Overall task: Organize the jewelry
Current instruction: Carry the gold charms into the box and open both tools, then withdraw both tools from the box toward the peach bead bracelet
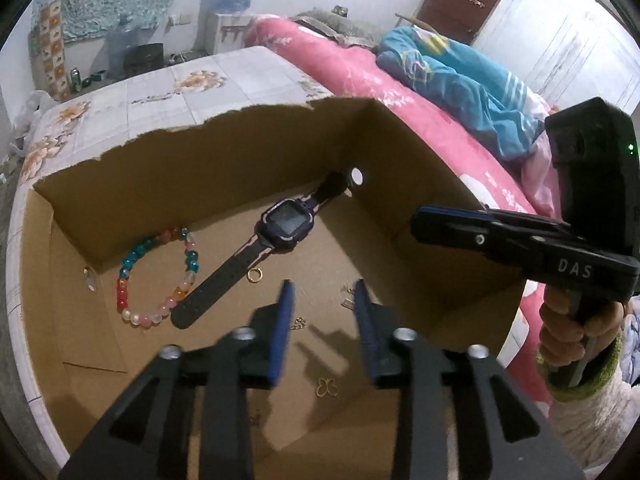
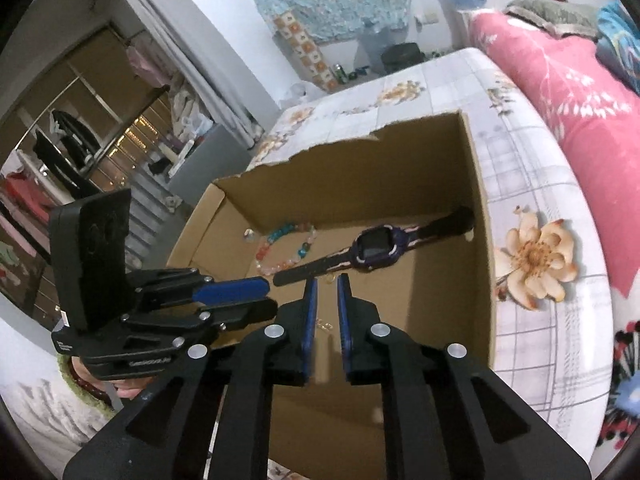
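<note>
An open cardboard box (image 1: 240, 152) (image 2: 482, 216) stands on a floral-cloth table. Inside lie a purple smartwatch (image 1: 286, 222) (image 2: 376, 248), a coloured bead bracelet (image 1: 160, 276) (image 2: 286, 250), a small gold ring (image 1: 254, 275) (image 2: 329, 279), a gold butterfly charm (image 1: 327, 388) and small gold chain pieces (image 1: 347, 298) (image 2: 323, 325). My left gripper (image 1: 323, 290) is open and empty over the box floor. My right gripper (image 2: 327, 282) hangs over the box, jaws a narrow gap apart, empty; it also shows in the left wrist view (image 1: 424, 224).
The table (image 2: 532, 208) carries a tiled floral cloth. A bed with a pink cover (image 1: 360, 76) and blue blanket (image 1: 460, 84) lies to the right. A water dispenser (image 1: 236, 4) stands at the back wall.
</note>
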The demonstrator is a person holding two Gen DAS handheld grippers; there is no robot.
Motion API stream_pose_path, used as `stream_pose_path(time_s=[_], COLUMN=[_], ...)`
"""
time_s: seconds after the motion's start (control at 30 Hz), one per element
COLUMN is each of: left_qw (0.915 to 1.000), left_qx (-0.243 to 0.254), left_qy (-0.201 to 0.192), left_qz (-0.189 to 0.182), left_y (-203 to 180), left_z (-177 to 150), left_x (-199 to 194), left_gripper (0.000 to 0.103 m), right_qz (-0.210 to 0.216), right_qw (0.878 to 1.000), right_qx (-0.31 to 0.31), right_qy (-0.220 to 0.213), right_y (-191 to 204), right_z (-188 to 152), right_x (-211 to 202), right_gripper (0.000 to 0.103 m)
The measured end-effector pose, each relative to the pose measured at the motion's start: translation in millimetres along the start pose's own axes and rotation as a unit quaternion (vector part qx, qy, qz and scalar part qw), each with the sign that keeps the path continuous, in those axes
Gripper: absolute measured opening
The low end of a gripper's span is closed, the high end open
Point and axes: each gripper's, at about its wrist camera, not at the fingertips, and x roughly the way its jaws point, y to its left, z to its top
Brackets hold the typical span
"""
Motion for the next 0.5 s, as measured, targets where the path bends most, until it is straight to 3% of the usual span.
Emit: stream_pose_path(time_s=[0.27, 0.5], left_qw=[0.9998, 0.9965], left_qx=[-0.001, 0.022], left_qy=[-0.014, -0.08], left_qz=[0.011, 0.015], left_y=[0, -11], left_z=[0, -10], left_x=[-10, -50], left_gripper=[0.049, 0.064], right_qz=[-0.015, -0.028], right_qw=[0.999, 0.995], right_qx=[0.001, -0.003], right_qy=[-0.041, -0.095], right_y=[-1, 9], right_z=[-5, -15], right_x=[-31, -71], right_gripper=[0.012, 0.022])
